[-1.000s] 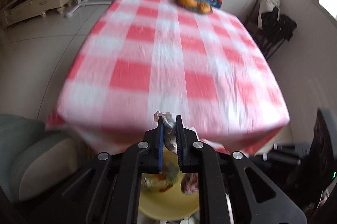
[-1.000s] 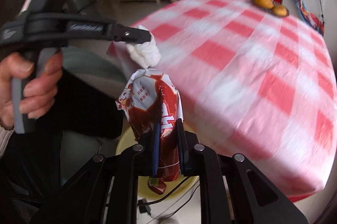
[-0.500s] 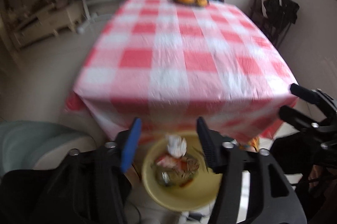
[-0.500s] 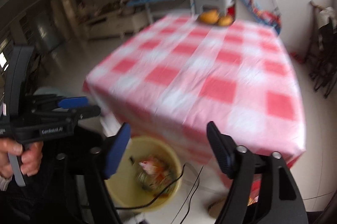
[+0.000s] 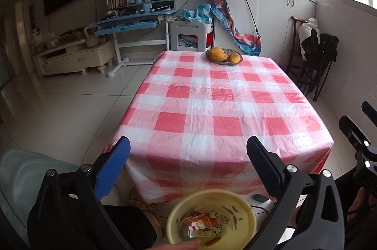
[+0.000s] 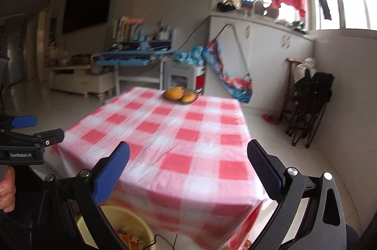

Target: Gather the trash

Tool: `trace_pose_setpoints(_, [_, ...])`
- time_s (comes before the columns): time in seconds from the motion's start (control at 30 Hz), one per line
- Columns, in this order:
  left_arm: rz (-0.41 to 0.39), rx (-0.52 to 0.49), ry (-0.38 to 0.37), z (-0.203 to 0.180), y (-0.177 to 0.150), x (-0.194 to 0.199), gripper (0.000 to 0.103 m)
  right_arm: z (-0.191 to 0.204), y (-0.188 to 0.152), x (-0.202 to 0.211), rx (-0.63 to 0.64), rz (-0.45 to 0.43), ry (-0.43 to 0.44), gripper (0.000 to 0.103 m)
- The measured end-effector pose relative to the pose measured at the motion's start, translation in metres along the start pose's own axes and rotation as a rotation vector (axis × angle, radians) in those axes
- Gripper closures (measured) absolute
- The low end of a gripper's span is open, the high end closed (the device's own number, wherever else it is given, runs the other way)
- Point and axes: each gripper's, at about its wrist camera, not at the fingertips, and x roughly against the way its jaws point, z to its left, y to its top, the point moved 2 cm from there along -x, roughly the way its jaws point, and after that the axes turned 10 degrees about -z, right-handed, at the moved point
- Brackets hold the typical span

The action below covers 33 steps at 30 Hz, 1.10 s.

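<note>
Two handheld grippers hang over the near edge of a table (image 5: 226, 108) draped in a red-and-white checked cloth, both with jaws spread wide and nothing between them, having just been opening. Directly below and slightly ahead of the left gripper (image 5: 188, 151), a yellow bucket (image 5: 245, 210) stands on the floor at the foot of the table, holding the trash (image 5: 205, 223): a red-and-orange wrapper and a clear plastic piece lying in its bottom. From the right gripper (image 6: 188, 153) the same bucket (image 6: 141, 221) sits low and to its left, only part of its rim and some orange scraps showing behind the blue pad. The left gripper (image 6: 40, 130) appears out to the right one's left side, gripped by a hand (image 6: 7, 191) at the frame edge. Far ahead of both tools, at the opposite end of the table, a shallow bowl of yellow fruit (image 5: 223, 55) rests on the cloth
</note>
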Motion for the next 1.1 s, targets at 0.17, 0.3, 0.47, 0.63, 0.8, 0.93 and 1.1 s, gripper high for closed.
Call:
trace_pose_setpoints(0.17, [-0.023, -0.013, -0.023, -0.009, 0.002, 0.005, 0.007, -0.001, 0.0, -0.001, -0.003, -0.003, -0.006, 0.008])
trace_pose_setpoints(0.3, [-0.021, -0.039, -0.016, -0.015, -0.002, 0.004, 0.007, 0.0, -0.002, -0.001, 0.002, 0.001, 0.0, 0.008])
trace_pose_setpoints(0.47, [-0.03, -0.038, -0.016, -0.016, -0.002, 0.005, 0.007, 0.003, -0.002, 0.0, 0.005, 0.002, -0.001, 0.008])
trace_pose_setpoints(0.63, [-0.052, -0.03, -0.04, -0.017, -0.001, 0.008, 0.007, 0.004, -0.003, -0.001, 0.006, 0.006, -0.001, 0.008])
trace_pose_setpoints(0.8, [-0.098, -0.054, -0.059, -0.023, -0.002, 0.015, 0.007, 0.005, -0.005, -0.003, 0.003, 0.009, 0.0, 0.008])
trace_pose_setpoints(0.93, [-0.101, -0.077, -0.062, -0.026, -0.002, 0.016, 0.007, 0.003, -0.005, -0.002, -0.006, 0.005, -0.008, 0.008])
trace_pose_setpoints(1.1, [-0.068, -0.079, -0.042, -0.025, -0.001, 0.009, 0.007, 0.002, -0.004, -0.001, -0.008, -0.001, -0.017, 0.008])
